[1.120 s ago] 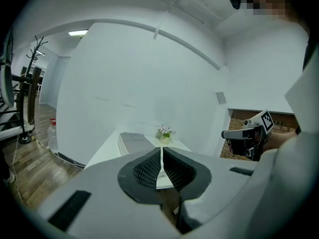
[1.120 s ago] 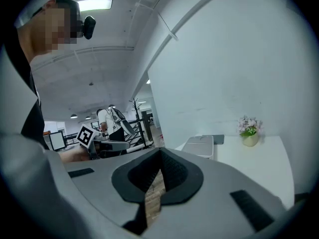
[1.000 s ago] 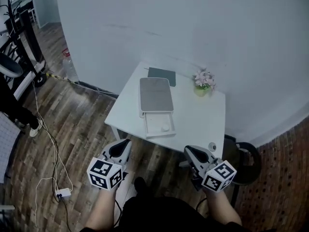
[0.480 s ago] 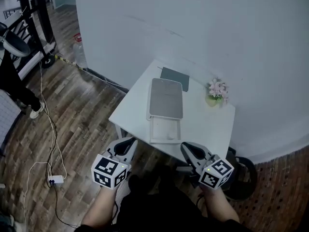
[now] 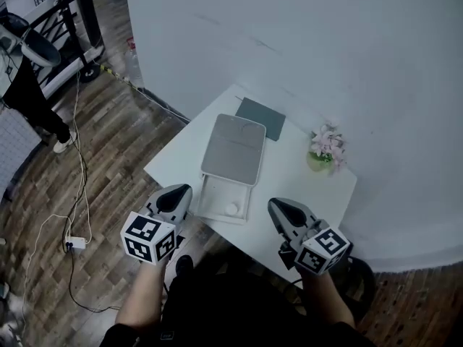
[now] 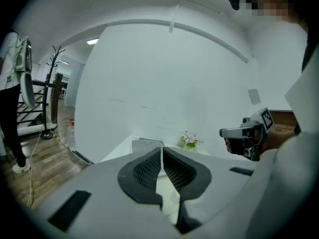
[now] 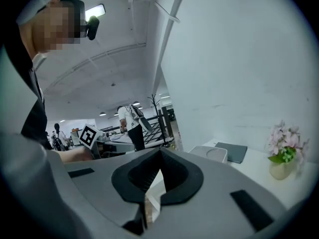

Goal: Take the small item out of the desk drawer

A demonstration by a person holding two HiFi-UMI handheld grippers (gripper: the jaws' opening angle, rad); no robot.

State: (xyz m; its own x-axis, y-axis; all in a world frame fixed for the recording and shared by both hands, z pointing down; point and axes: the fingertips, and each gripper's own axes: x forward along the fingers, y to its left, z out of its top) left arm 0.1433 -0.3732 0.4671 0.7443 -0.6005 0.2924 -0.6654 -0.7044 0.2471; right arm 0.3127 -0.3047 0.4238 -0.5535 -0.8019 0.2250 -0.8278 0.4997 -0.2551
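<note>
A grey desk drawer unit (image 5: 233, 149) lies on the white table (image 5: 304, 194), its white drawer (image 5: 214, 196) pulled out toward me. A small round white item (image 5: 231, 208) rests in the drawer's front right corner. My left gripper (image 5: 181, 191) hovers just left of the drawer at the table's front edge, jaws shut and empty. On the other side, my right gripper (image 5: 277, 207) hangs above the front edge, also shut with nothing in it. The unit (image 6: 146, 144) shows beyond my left gripper (image 6: 162, 151), and the unit (image 7: 211, 154) again past my right gripper (image 7: 160, 152).
A dark notebook (image 5: 262, 118) lies behind the unit, and a pot of pink flowers (image 5: 325, 150) stands at the table's right. The white wall runs behind the table. A cable and power strip (image 5: 72, 242) lie on the wooden floor at left, near a standing person (image 5: 29, 92).
The view has swung, and the table now sits closer and more central. Both grippers have come forward to flank the open drawer at the table's front edge. Their jaws stay shut.
</note>
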